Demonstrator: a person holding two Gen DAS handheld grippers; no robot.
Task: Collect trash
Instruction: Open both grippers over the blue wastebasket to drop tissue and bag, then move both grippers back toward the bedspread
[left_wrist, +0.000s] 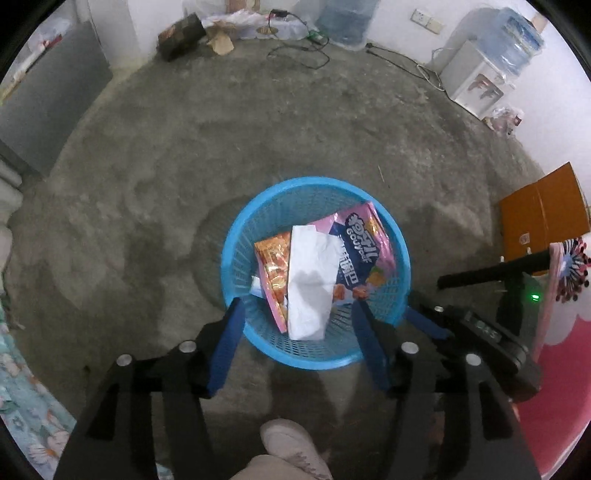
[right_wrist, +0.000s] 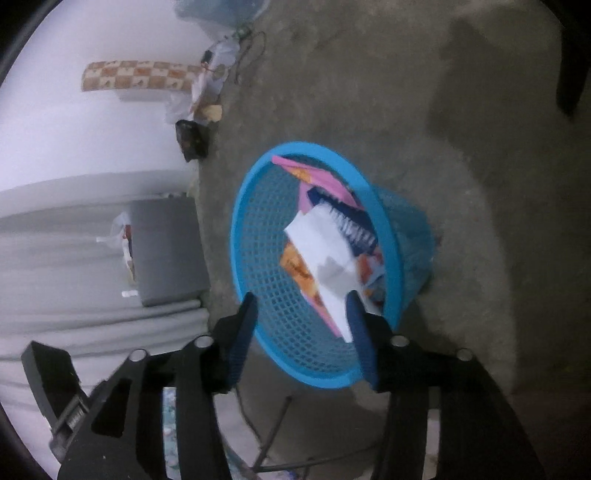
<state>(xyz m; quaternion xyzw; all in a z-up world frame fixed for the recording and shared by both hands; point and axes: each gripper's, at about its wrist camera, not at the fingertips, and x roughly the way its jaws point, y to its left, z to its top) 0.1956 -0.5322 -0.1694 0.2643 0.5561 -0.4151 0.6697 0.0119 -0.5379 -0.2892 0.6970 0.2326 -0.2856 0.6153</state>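
A blue mesh waste basket (left_wrist: 400, 295) stands on the concrete floor. It holds a white paper sheet (left_wrist: 310, 284), an orange snack wrapper (left_wrist: 275, 266) and a pink and blue snack bag (left_wrist: 364, 243). My left gripper (left_wrist: 295, 314) is open and empty above the basket's near rim. The right wrist view is tilted and blurred; it shows the basket (right_wrist: 258, 266) with the same paper (right_wrist: 328, 258) and wrappers inside. My right gripper (right_wrist: 301, 306) is open and empty over the basket's mouth; it also shows at the right of the left wrist view (left_wrist: 428, 321).
A water dispenser (left_wrist: 476, 81) with bottle stands at the far right wall. Cables (left_wrist: 306, 48), bags and a dark box (left_wrist: 181, 35) lie along the far wall. An orange cardboard box (left_wrist: 543, 218) lies at right. A grey cabinet (left_wrist: 48, 107) is at left. My shoe (left_wrist: 291, 443) is below.
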